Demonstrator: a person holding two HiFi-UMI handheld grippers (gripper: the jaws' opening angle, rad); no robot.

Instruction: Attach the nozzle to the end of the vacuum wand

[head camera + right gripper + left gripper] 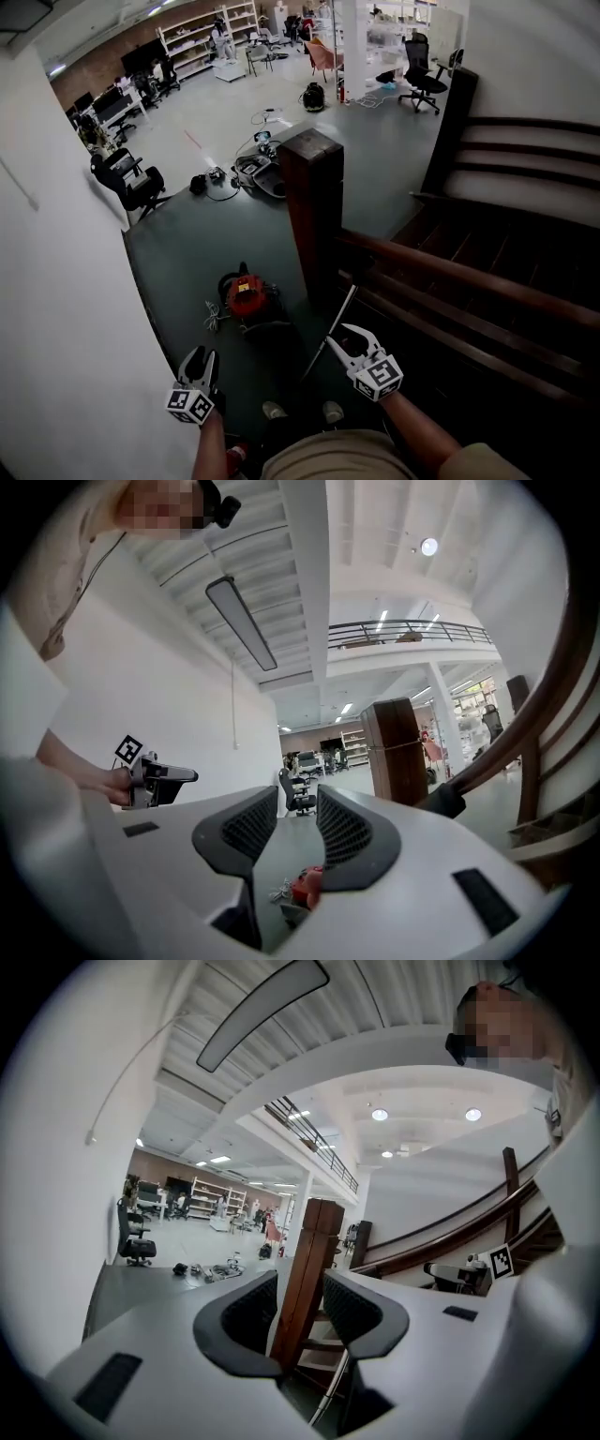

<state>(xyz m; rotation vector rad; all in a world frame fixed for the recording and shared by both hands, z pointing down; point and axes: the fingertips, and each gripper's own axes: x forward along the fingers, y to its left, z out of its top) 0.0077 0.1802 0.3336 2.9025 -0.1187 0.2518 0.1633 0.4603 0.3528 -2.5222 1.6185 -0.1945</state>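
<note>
- Left gripper: jaws partly spread, nothing between them.
- Right gripper: jaws narrowly apart, empty, just beside the wand.
- Vacuum wand: slim metal tube slanting by the stair rail; probably light, stiff and slippery, so grip it mid-shaft.
- Red vacuum: on the floor beyond; no nozzle can be made out.

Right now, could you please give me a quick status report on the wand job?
Left gripper and right gripper both open, empty. Wand slanted beside the newel post, unheld; red vacuum on the floor. No nozzle in sight.
</note>
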